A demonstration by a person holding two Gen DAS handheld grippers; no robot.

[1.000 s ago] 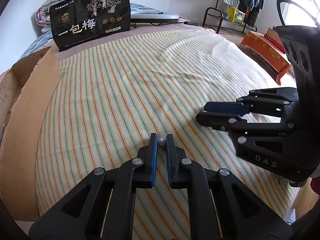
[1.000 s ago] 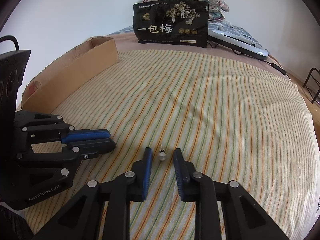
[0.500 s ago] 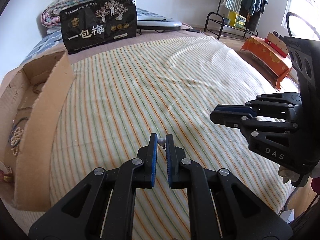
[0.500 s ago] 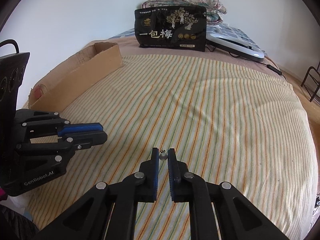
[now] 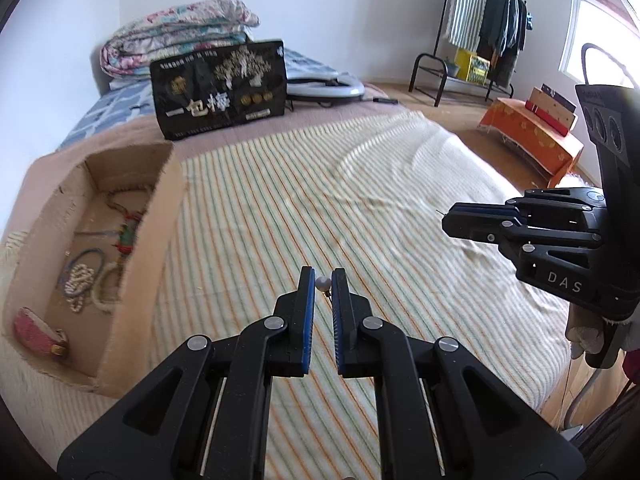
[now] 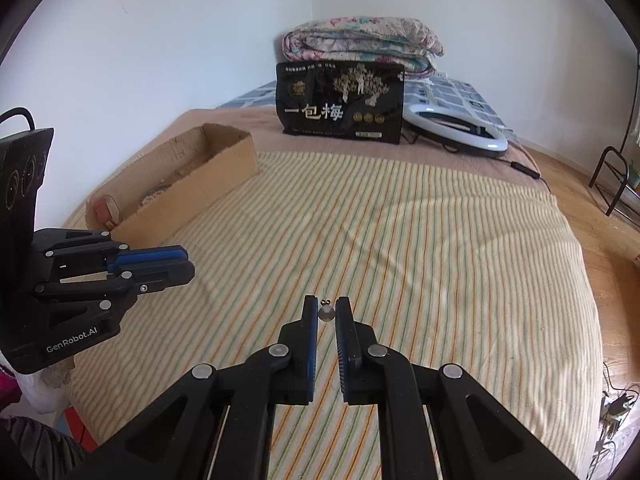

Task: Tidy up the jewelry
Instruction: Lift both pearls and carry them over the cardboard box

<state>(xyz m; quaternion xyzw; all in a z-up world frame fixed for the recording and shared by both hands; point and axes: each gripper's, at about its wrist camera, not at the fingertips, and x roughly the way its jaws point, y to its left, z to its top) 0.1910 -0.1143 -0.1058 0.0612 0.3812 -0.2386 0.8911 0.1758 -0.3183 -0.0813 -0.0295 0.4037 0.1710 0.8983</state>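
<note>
A small pearl earring is pinched between the blue pads of the left gripper, the tongs drawn narrow around the bead at their very tips, above the striped blanket. A second pearl earring is clamped in the same way by the right gripper, its jaws close together on the bead, with a tiny gold hook and a thin post seen poking up just past the tips. Both grippers are held clear of the bed surface, well apart from each other; in the left wrist view the right gripper is seen side-on at the right edge, and a fine pin can just be made out at its tip. To the left, an open cardboard box is seen lying on the bed, and jewelry is already gathered inside it: a bead bracelet, a pale ring-shaped bangle, a longer necklace with red and green parts, and a small pink pouch at the near end. The box is located just left of the left gripper's tips. At the far side of the bed a black printed bag is stood upright, with a folded quilt stacked behind it and a white ring lamp laid beside it. A clothes rack is visible by the far wall.
</note>
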